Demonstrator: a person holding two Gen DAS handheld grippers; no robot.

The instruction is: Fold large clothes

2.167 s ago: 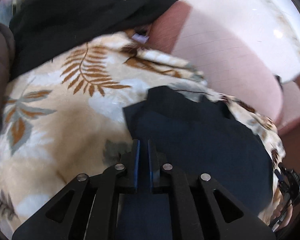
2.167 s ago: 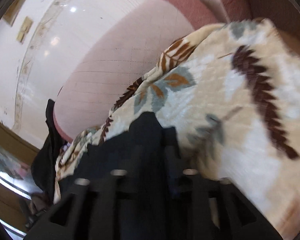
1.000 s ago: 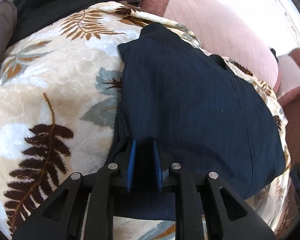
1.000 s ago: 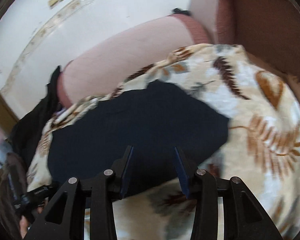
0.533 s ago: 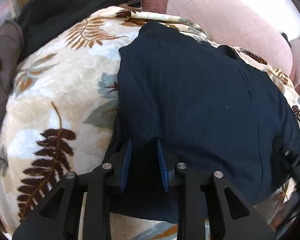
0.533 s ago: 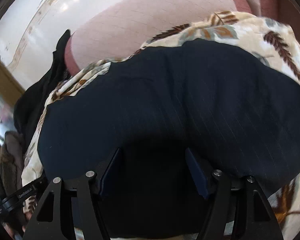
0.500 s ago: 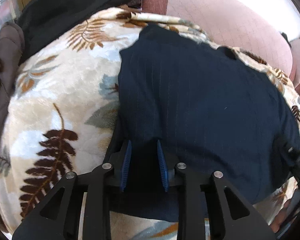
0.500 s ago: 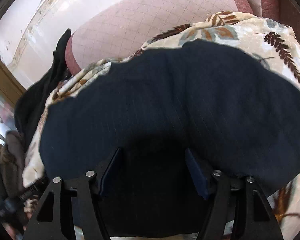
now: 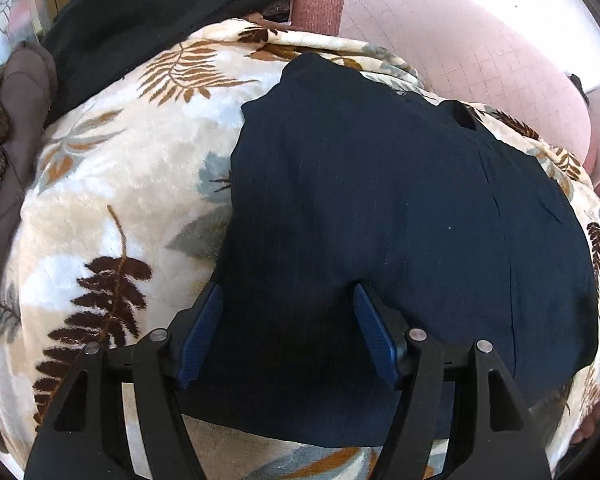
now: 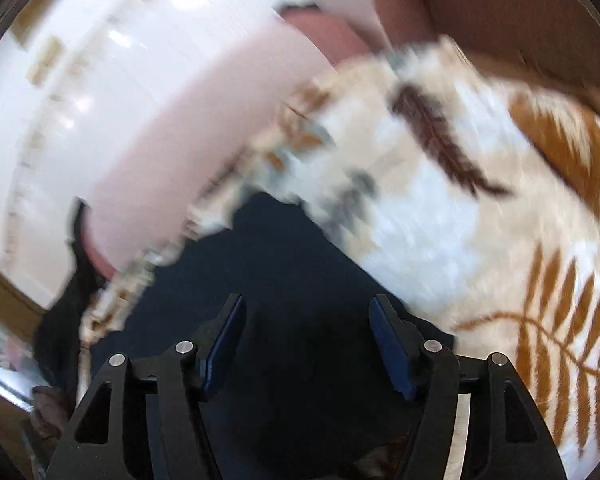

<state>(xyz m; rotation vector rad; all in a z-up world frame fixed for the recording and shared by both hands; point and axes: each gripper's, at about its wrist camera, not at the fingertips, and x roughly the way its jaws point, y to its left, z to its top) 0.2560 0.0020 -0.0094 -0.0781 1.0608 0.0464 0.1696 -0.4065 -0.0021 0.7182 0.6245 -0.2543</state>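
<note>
1. I see a cream blanket (image 9: 112, 184) printed with brown, tan and grey fern leaves; it covers the seat and fills most of both wrist views.
2. Behind the blanket runs a pink quilted cushion (image 9: 480, 56), and a black cloth (image 9: 148, 12) lies heaped at the blanket's far left edge, beside a grey padded garment (image 9: 20, 92).
3. The navy pinstriped garment (image 9: 380, 200) lies flat on the blanket in a folded slab, its near edge right under my left tool.
4. My left gripper (image 9: 288, 320) points steeply down at that near edge; its jaws are opening, the blue pads stand apart on either side of the fabric and press nothing, so the cloth is released.
5. My right gripper (image 10: 306, 332) hangs over a corner of the same garment in a motion-blurred view; its jaws stand wide with dark cloth below and between them, gripping nothing.
6. Fingertips (image 9: 592, 420) peek in at the lower right edge of the left view.
</note>
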